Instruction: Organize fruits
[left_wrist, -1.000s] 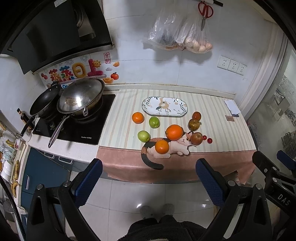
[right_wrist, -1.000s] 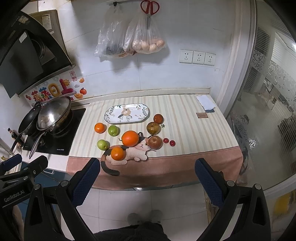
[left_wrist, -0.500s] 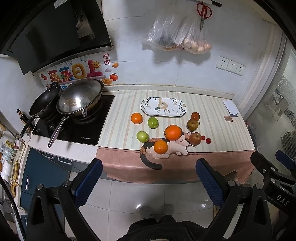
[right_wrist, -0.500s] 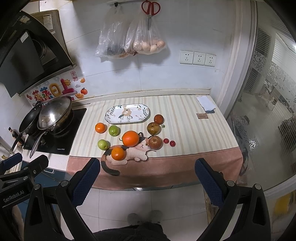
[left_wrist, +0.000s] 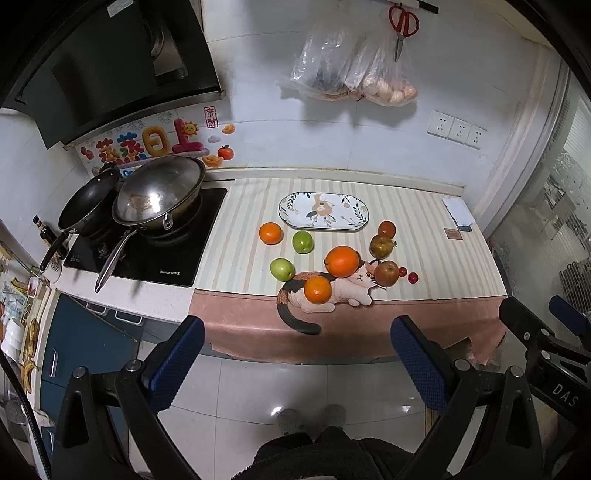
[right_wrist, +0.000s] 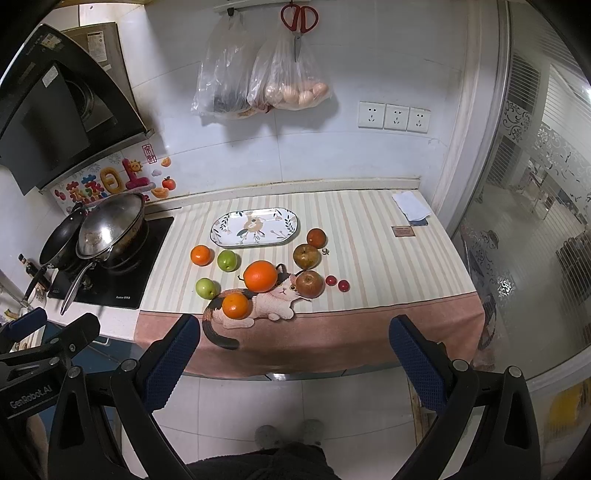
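Observation:
Loose fruit lies on the striped counter cloth (left_wrist: 424, 221) in front of an empty oval patterned plate (left_wrist: 323, 211) (right_wrist: 255, 227). There is a big orange (left_wrist: 342, 261) (right_wrist: 260, 275), two smaller oranges (left_wrist: 317, 290) (left_wrist: 270, 233), two green apples (left_wrist: 302, 242) (left_wrist: 282, 269), reddish apples (left_wrist: 386, 273) (left_wrist: 382, 246) and two cherry tomatoes (left_wrist: 413, 277). My left gripper (left_wrist: 295, 354) and my right gripper (right_wrist: 293, 354) both hang open with nothing between the fingers, well short of the counter, above the floor.
An induction hob (left_wrist: 147, 247) with a wok (left_wrist: 159, 190) and a black pan (left_wrist: 88, 203) stands left of the cloth. Plastic bags (right_wrist: 258, 81) and scissors (right_wrist: 299, 22) hang on the wall. A glass partition (right_wrist: 535, 221) closes the right. A person's feet (left_wrist: 312, 419) are on the tiled floor.
Both views have shifted only slightly; the fruit and plate lie where they were, and both grippers stay open.

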